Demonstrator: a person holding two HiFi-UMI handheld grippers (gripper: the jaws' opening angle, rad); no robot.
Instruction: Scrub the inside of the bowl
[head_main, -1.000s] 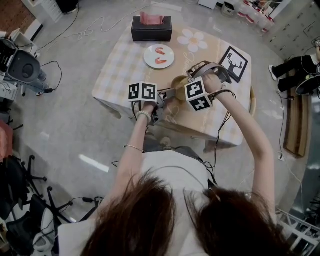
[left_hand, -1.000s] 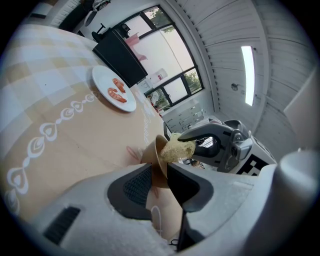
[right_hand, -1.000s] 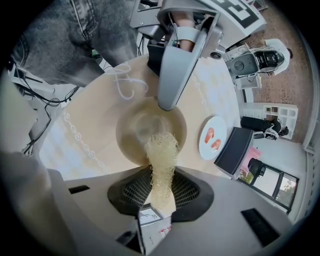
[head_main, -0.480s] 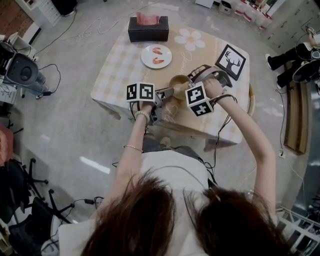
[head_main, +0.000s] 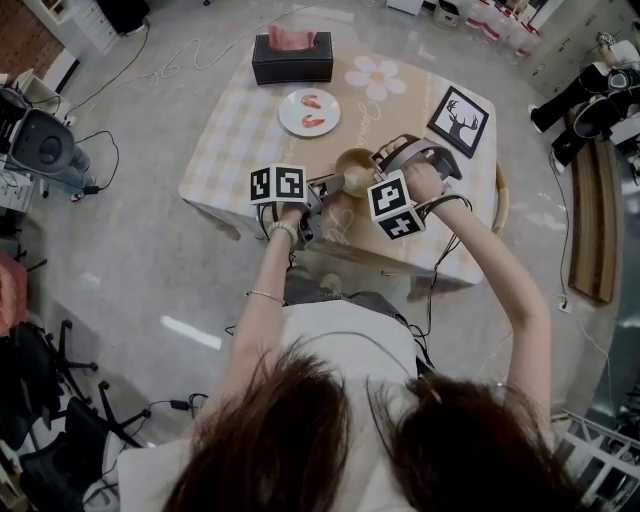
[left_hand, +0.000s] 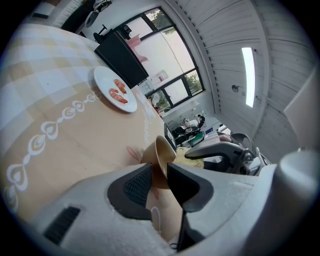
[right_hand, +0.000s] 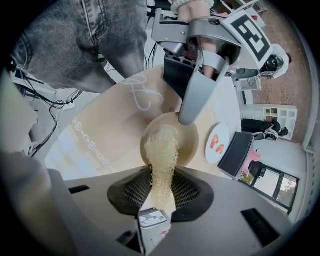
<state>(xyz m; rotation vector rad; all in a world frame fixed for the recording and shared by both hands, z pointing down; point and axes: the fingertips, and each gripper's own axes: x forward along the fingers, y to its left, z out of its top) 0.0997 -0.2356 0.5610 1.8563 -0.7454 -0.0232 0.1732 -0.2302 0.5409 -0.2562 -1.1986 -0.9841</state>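
Your left gripper (left_hand: 161, 175) is clamped on the rim of the tan bowl (head_main: 356, 170) — bowl is mid-table (head_main: 240, 140), near the plate (head_main: 309, 111). Your right gripper (right_hand: 161, 192) is pinching a pale mesh scrubber (right_hand: 162, 155) — its tip is pressed inside the bowl.

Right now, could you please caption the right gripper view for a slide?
Right gripper presses a pale yellow mesh scrubber into the tan round bowl, whose rim the left gripper clamps.
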